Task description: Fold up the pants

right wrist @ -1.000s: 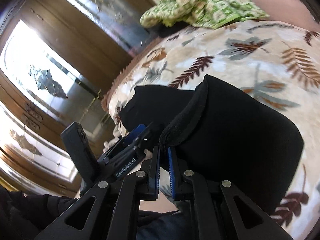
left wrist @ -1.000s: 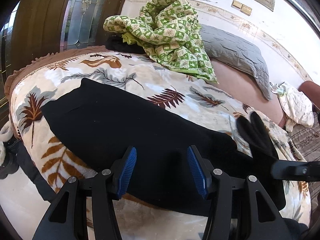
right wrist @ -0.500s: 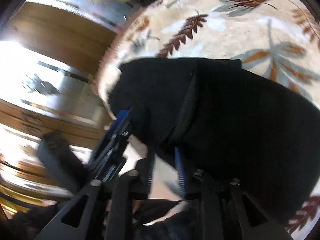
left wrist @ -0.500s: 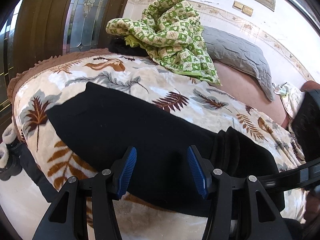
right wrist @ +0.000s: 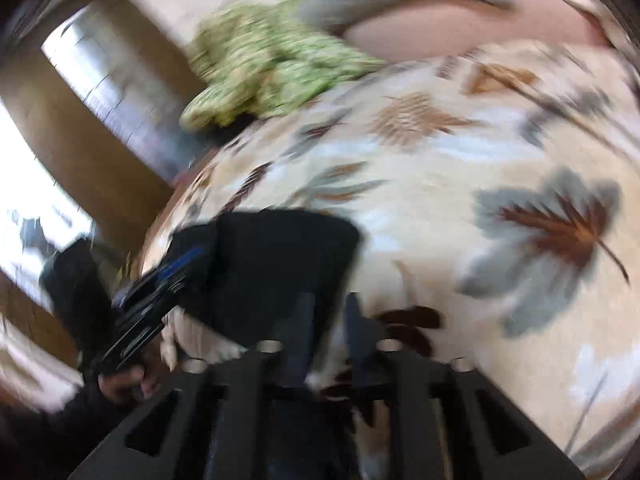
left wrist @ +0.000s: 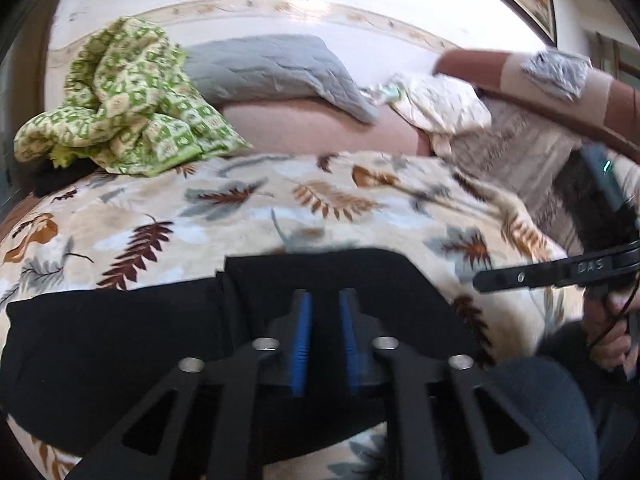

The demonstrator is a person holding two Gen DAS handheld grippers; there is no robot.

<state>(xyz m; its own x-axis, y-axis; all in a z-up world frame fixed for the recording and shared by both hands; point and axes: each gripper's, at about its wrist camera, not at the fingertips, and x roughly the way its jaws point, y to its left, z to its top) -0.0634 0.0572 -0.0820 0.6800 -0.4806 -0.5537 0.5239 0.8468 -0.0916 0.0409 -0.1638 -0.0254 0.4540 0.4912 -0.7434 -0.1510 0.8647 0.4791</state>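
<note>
Left gripper (left wrist: 325,312): narrowly parted above the black pants (left wrist: 120,344).
Right gripper (right wrist: 329,312): blurred, slightly parted, nothing held.
Right-wrist view only: pants' folded end (right wrist: 280,256) seen beside left gripper.
Bed (left wrist: 360,208): leaf-patterned blanket.

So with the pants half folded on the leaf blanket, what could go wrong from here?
The left gripper sits over the folded layer of the black pants, its jaws narrowly apart; whether they pinch cloth is unclear. Pulling now might drag only the top layer and skew the fold.

The right gripper shows blanket between its jaws and is blurred, so nothing pins the fold's right edge and it could flop back.

The plush leaf blanket might bunch underneath.
</note>
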